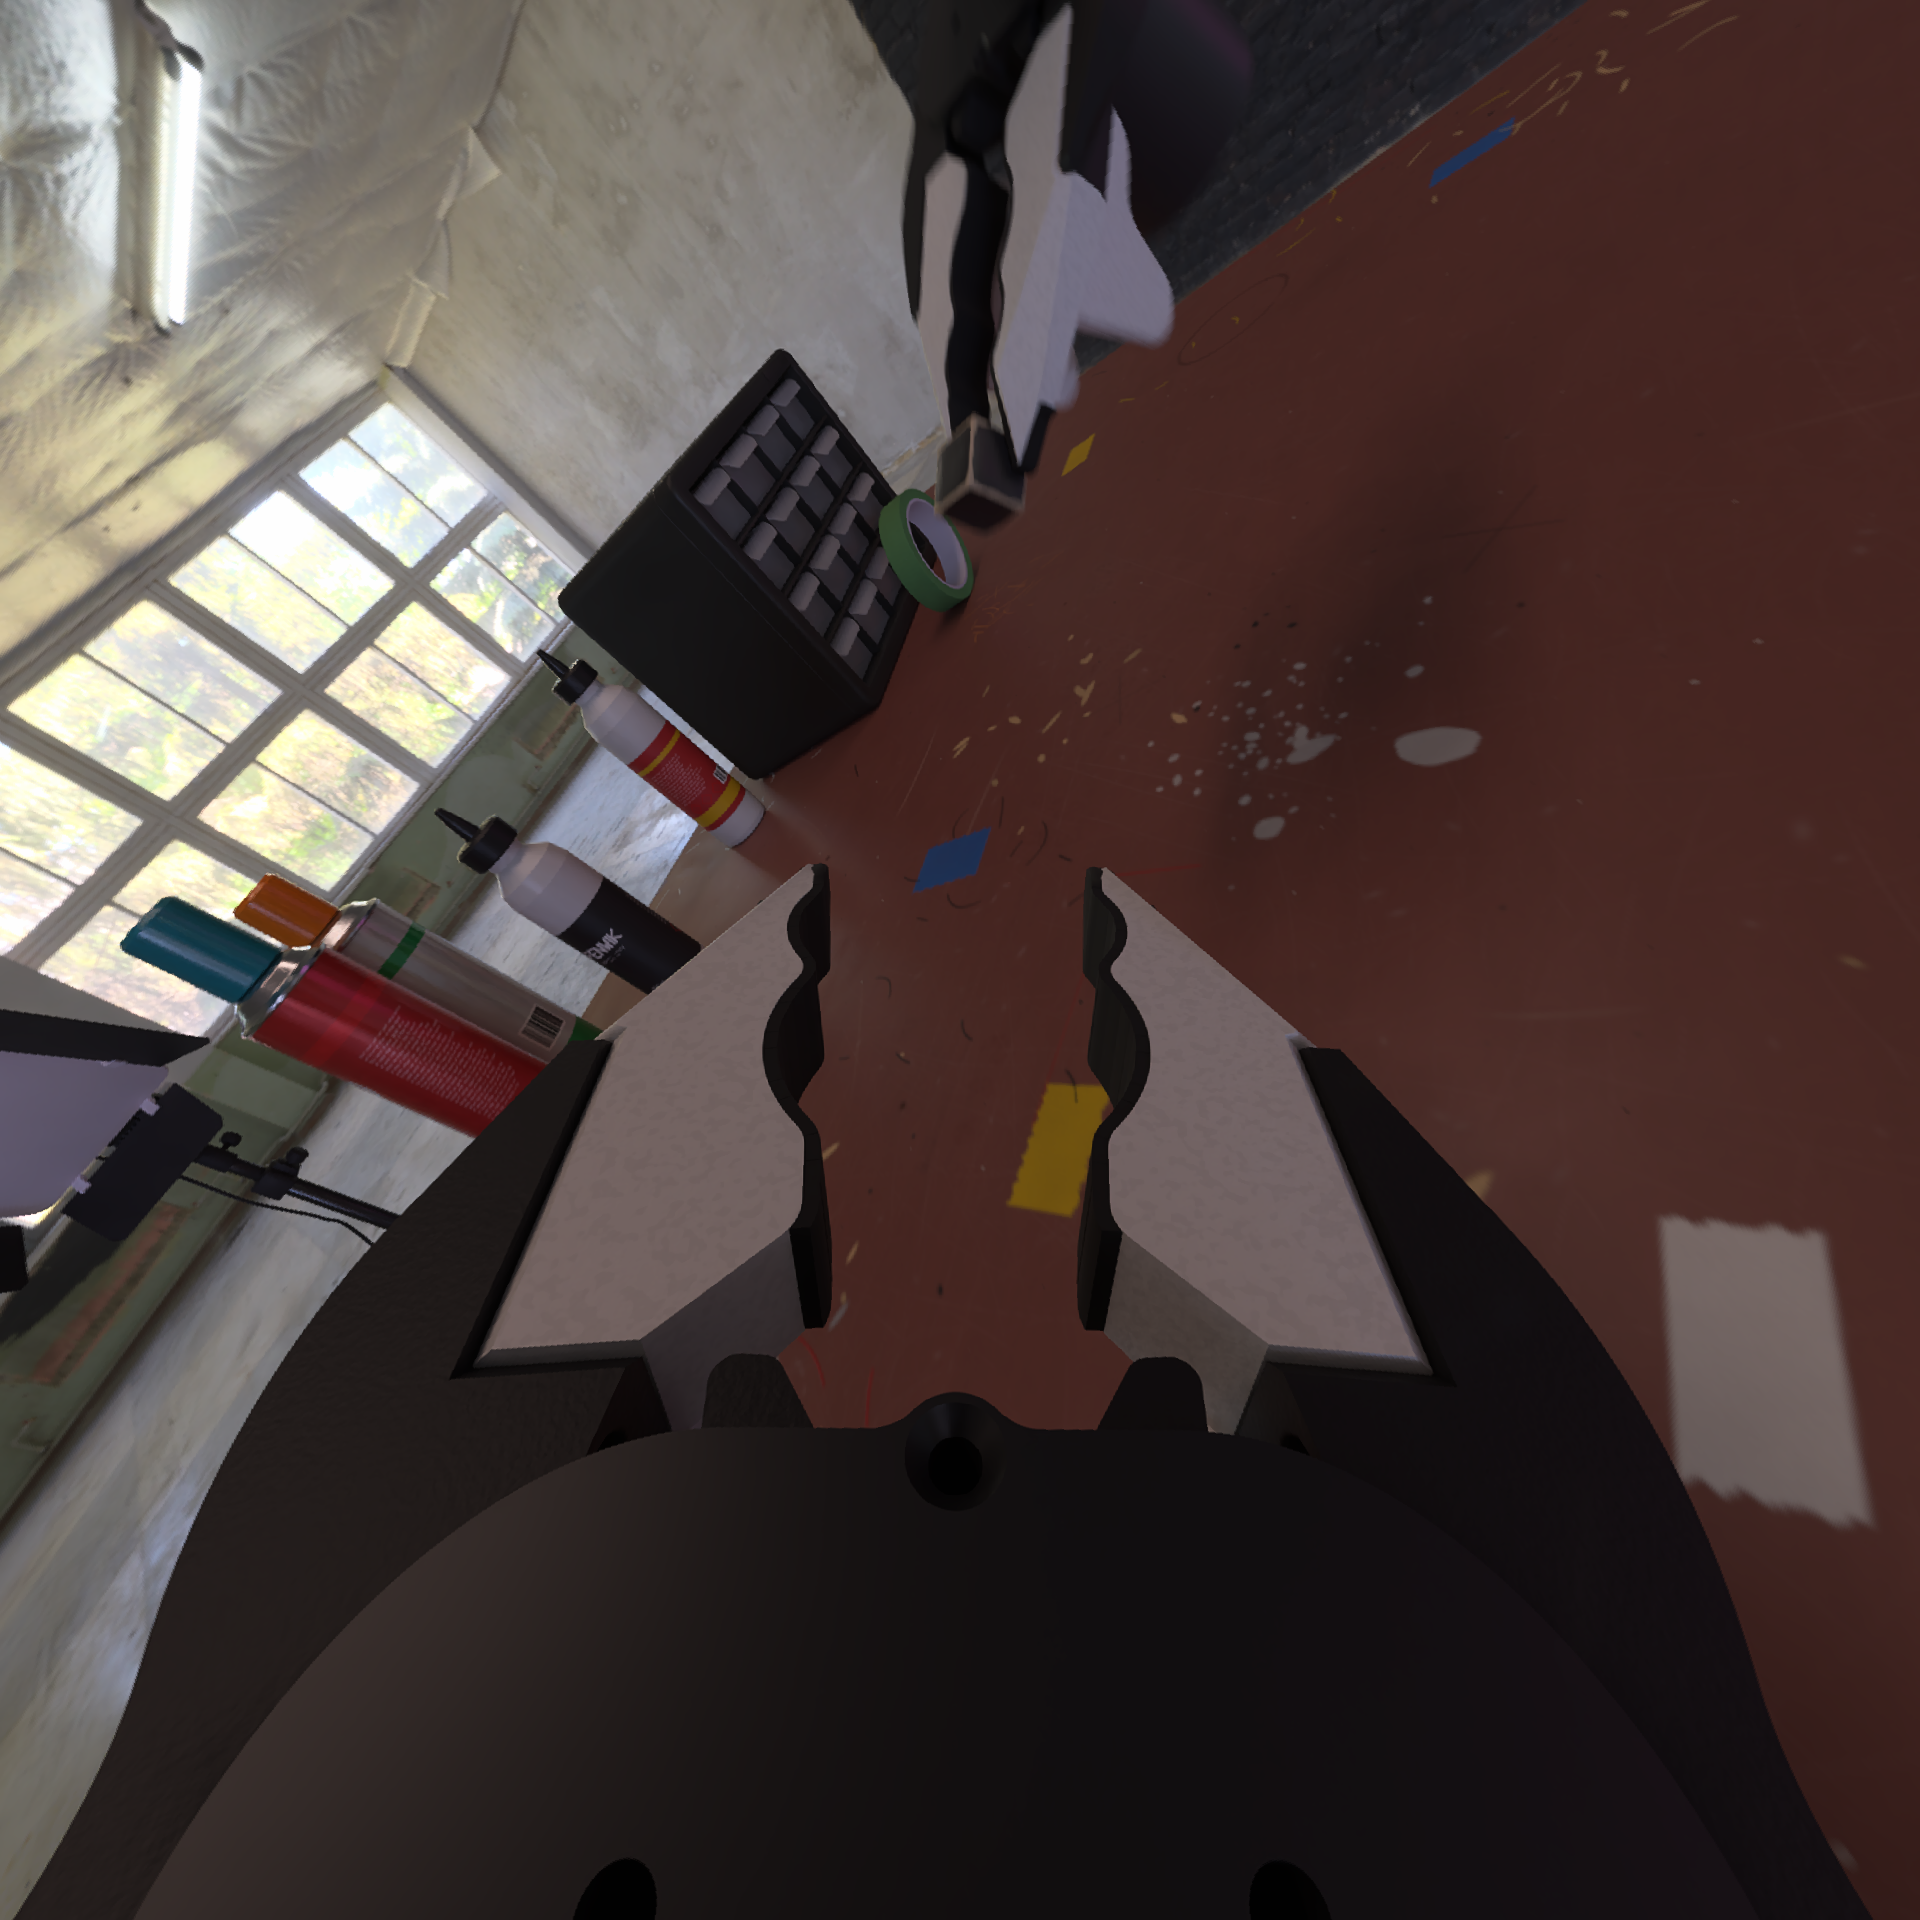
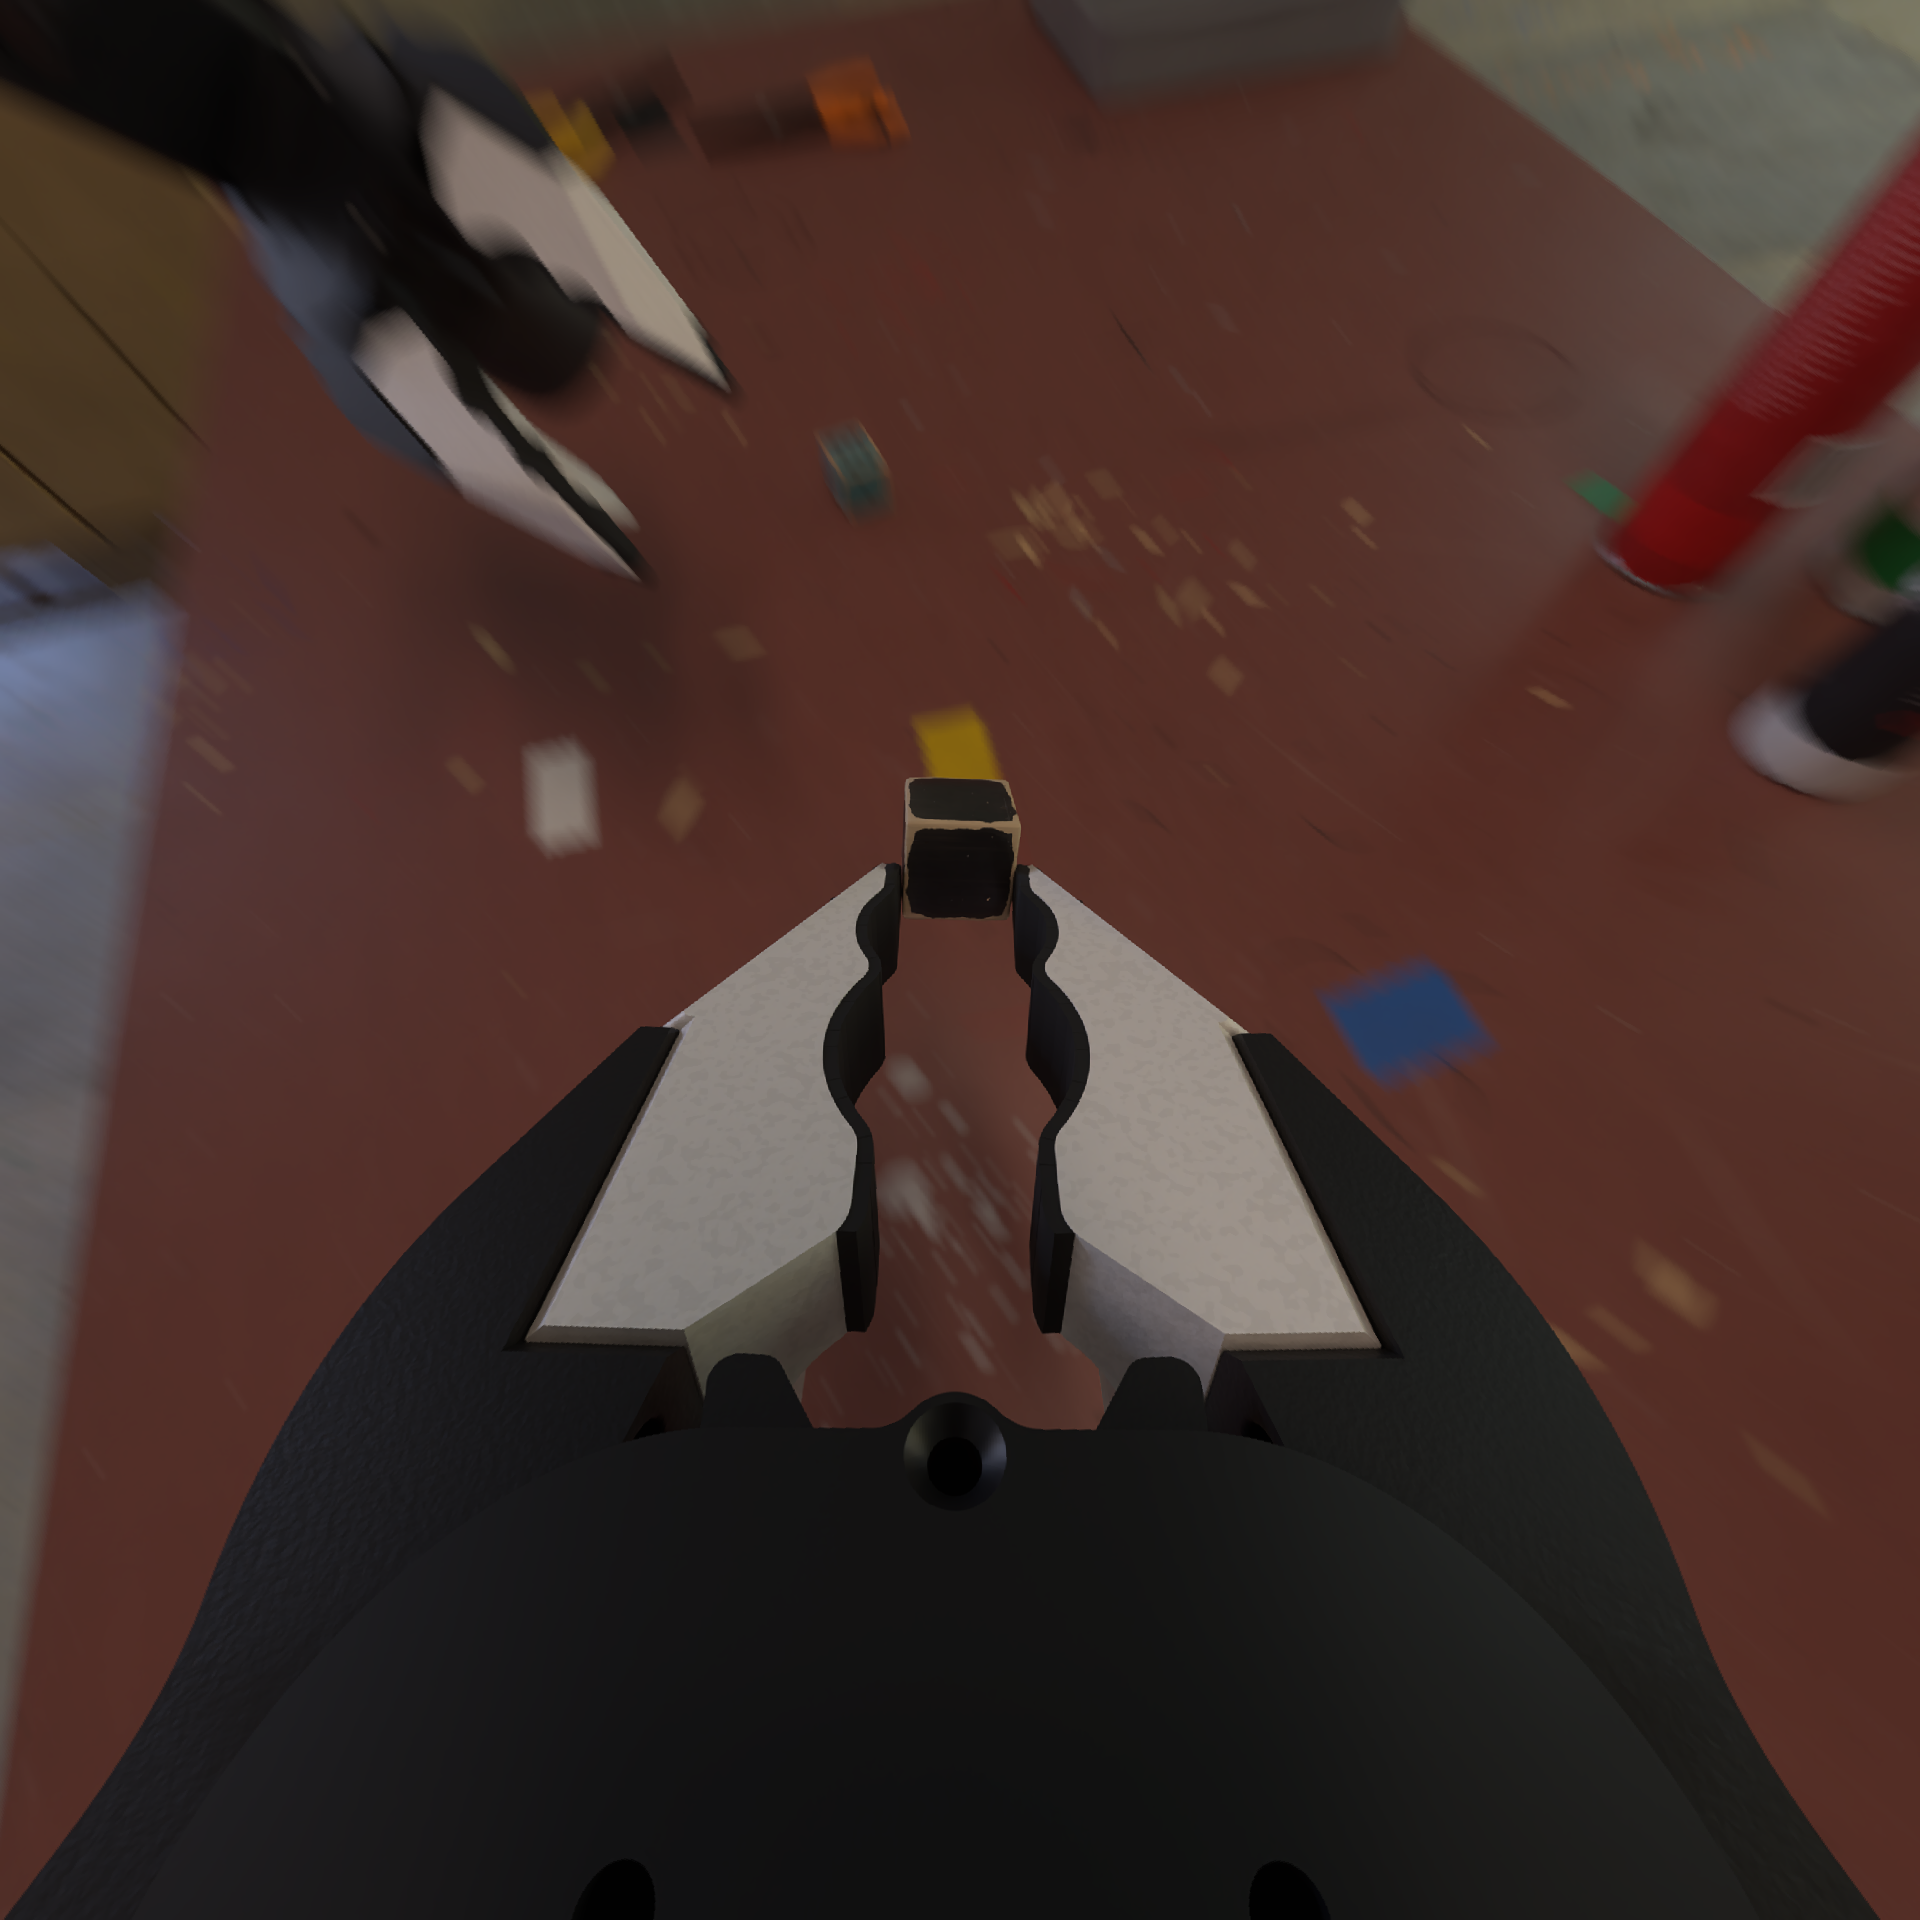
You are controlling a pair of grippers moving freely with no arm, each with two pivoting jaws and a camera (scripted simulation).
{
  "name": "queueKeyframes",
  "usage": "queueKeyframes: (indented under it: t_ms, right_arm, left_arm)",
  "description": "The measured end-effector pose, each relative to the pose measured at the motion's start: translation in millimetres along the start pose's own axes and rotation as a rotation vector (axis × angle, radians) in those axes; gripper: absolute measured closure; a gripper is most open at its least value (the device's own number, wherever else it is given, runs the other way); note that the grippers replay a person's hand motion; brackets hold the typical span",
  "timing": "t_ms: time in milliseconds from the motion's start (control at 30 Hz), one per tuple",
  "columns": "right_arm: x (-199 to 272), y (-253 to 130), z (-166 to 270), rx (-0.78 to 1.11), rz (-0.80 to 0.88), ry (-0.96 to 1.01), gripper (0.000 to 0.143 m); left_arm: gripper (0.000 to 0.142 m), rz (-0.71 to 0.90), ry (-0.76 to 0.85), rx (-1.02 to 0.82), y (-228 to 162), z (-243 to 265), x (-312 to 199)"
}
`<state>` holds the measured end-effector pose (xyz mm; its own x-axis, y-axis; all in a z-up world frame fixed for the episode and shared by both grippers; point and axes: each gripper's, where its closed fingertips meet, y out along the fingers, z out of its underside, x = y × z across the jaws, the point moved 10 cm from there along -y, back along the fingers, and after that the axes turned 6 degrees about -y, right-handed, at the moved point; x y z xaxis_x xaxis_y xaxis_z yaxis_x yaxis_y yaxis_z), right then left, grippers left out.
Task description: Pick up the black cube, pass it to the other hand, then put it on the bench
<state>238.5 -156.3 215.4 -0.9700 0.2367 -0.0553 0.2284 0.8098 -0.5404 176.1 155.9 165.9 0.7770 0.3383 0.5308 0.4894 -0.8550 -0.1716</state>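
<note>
Black cube (image 2: 959, 864): black faces with pale tan edges, pinched at its two sides between the fingertips of the right gripper (image 2: 957, 883); the cube sits at the very tips and sticks out past them, over the red-brown table (image 2: 1351, 810), and whether it touches the table cannot be told

Right gripper: jaws drawn in on the cube, white fingers with black wavy pads; the surroundings in its own view are streaked with blur

Left gripper (image 1: 956, 883): jaws spread with nothing between them, pointing along the table; a blue patch (image 1: 953, 858) lies just past its fingertips and a yellow patch (image 1: 1055, 1148) shows between its fingers

Same cube from the left wrist view (image 1: 977, 480): far off, held at the tip of the right gripper, beside the green tape roll (image 1: 927, 549)

Green tape roll: standing on edge, just beside the black drawer cabinet (image 1: 743, 566)

Black drawer cabinet: rows of small pale drawers, at the table's edge by the wall

Two white squeeze bottles: one with a red and yellow label (image 1: 665, 753), next to the cabinet; one with a black label (image 1: 587, 904), farther from it

Two spray cans: red body with teal cap (image 1: 374, 1029), grey body with orange cap (image 1: 436, 961), beyond the bottles

Table surface: paint flecks, a white tape strip (image 1: 1756, 1361), white splatter (image 1: 1439, 745)
</note>
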Motion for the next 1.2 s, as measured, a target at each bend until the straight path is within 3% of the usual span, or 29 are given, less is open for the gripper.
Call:
queueKeyframes:
  t_ms: [167, 300, 433, 733, 1067, 1200]
  right_arm:
    - [-45, -68, 35, 0.481, 0.140, -0.181, 0.122]
    - [-79, -72, 77, 0.795, 0.172, -0.183, 0.122]
    - [-100, -59, 110, 0.954, 0.153, -0.225, 0.122]
    - [-116, -40, 136, 1.039, 0.084, -0.216, 0.122]
    - [-121, -28, 143, 1.020, 0.029, -0.251, 0.122]
    - [-122, -26, 140, 0.980, 0.024, -0.250, 0.122]
  left_arm:
    - [0.096, 0.004, 0.004, 0.020, -21, 10, -13]
    - [0.099, 0.023, 0.014, 0.058, -19, 18, -22]
    - [0.099, 0.019, 0.040, 0.114, -14, 20, -27]
    - [0.119, 0.023, 0.009, 0.105, -15, 25, -24]
    - [0.118, 0.036, 0.005, 0.119, -15, 31, -24]
    - [0.105, 0.032, -0.002, 0.122, -17, 32, -23]
